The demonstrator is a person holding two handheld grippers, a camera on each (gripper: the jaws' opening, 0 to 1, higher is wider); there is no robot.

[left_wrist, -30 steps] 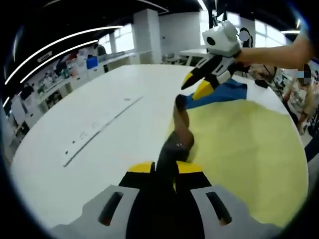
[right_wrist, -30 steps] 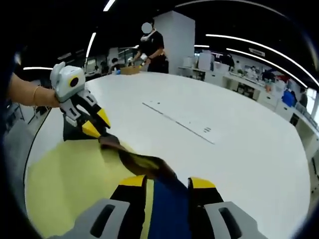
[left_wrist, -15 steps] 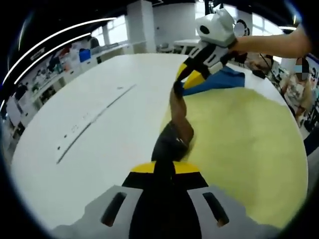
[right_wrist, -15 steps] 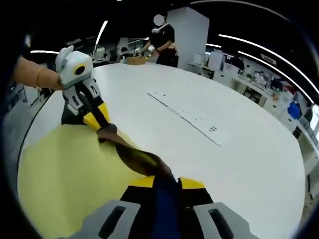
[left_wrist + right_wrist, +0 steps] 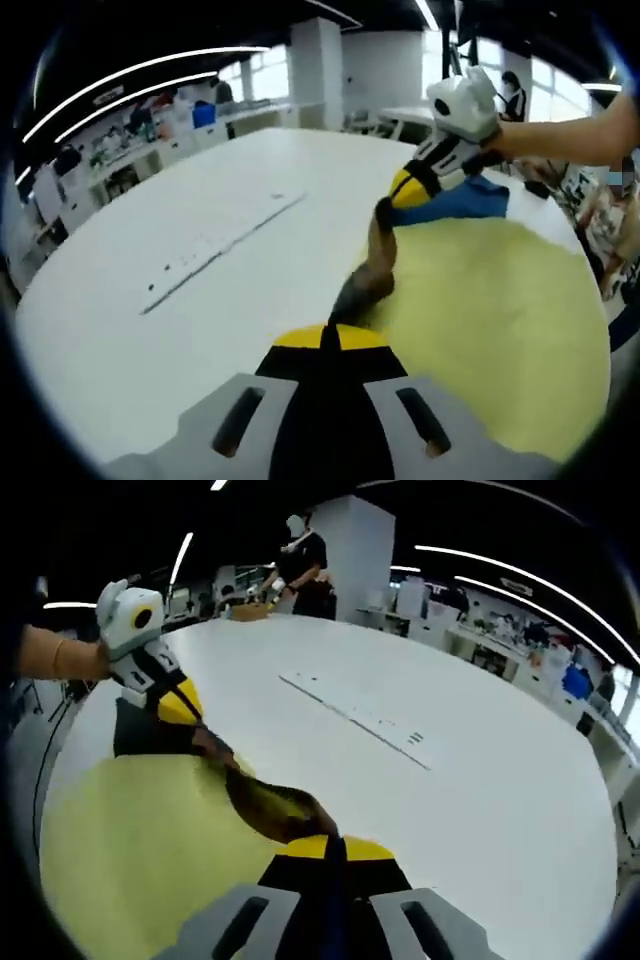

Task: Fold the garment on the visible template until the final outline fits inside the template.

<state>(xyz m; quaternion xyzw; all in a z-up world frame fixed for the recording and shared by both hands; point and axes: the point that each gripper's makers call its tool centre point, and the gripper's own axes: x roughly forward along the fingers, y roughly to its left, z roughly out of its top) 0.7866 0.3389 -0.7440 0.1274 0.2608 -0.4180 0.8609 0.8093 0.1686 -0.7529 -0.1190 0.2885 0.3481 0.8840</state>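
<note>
We have the dark brown-and-blue cloth garment (image 5: 372,278) strung between our two tools, twisted into a rope-like band along the edge of the pale yellow flat template sheet (image 5: 500,310) on the big white round table (image 5: 180,250). Our left gripper (image 5: 331,340) has its yellow-tipped jaws pressed together on one end of the band; our right gripper (image 5: 330,848) likewise has its jaws closed on the other end. In the left gripper view the blue part of the cloth fans out just beyond the far gripper, lying partly off the sheet's far edge.

We judge the fold to be unfinished: the cloth is bunched and held taut, not laid flat. What remains, as we read it, is to bring the band over the yellow sheet, lay it down smooth, and check that its whole outline sits within the sheet's edge.
</note>
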